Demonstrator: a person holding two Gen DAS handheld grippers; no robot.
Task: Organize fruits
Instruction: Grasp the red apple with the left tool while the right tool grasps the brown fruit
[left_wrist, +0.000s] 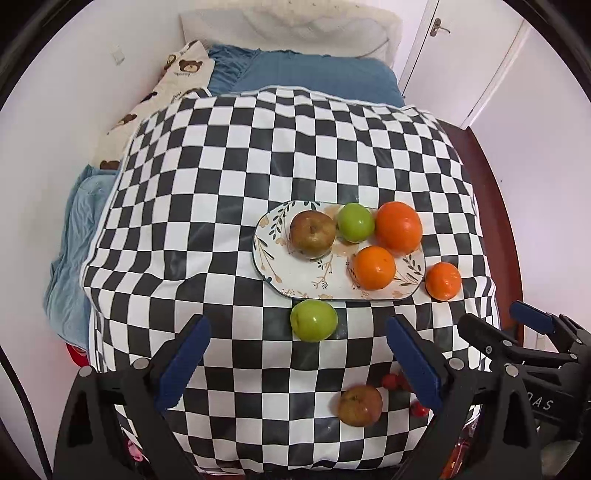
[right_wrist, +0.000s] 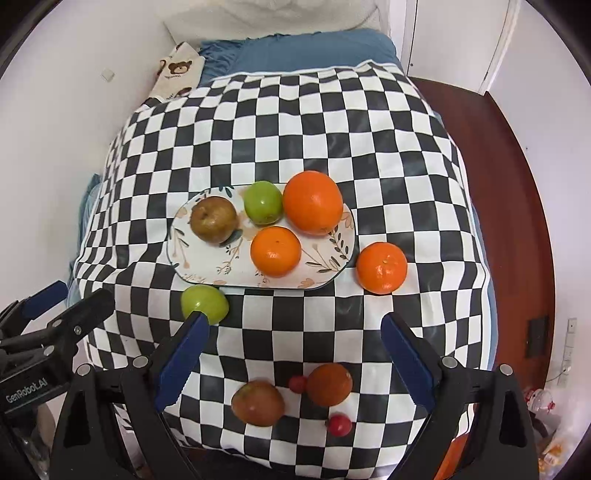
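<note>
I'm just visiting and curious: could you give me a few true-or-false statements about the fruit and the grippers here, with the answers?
1. Four fruits sit on the plate. True: a brown pear, a green apple and two oranges.
2. The left hand-held gripper is shut on a green apple. False: it is open and holds nothing; that green apple lies on the checkered cloth.
3. An orange lies off the plate, to its right. True.
4. The plate is plain white. False: it has a leaf and flower pattern.
5. The right hand-held gripper is open. True.
</note>
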